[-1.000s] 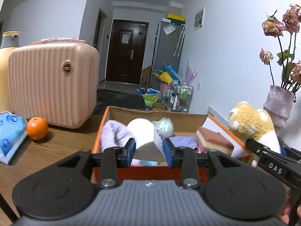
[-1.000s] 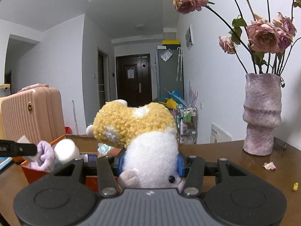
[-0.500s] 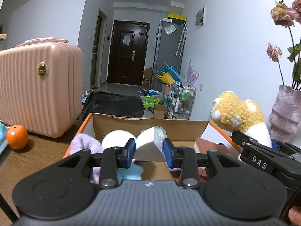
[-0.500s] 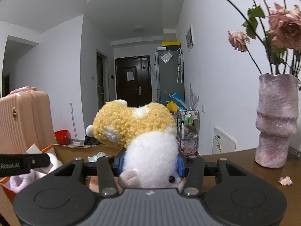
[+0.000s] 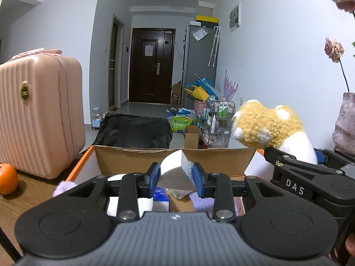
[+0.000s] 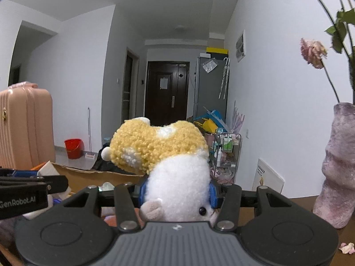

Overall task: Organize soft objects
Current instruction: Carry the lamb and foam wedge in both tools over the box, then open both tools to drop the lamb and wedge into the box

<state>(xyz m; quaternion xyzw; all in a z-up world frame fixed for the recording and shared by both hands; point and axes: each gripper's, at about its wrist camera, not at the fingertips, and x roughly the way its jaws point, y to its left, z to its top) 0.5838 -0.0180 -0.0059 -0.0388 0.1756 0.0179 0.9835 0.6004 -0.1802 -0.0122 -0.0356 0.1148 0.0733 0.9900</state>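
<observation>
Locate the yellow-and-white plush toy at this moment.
The plush toy is clamped in the right gripper, filling the centre of the right wrist view; in the left wrist view it hangs at right, above the cardboard box rim, beside the vase.

Pinks, oranges and a curly yellow plush toy

The plush toy [image 6: 175,166] is curly mustard-yellow above and white below; the ribbed suitcase [image 5: 37,119] is pale pink, the cardboard box [image 5: 142,157] brown inside with orange edges, the fruit [image 5: 7,178] bright orange, the vase [image 6: 337,168] mottled mauve, and the tongs' pads [image 5: 154,178] blue.
</observation>
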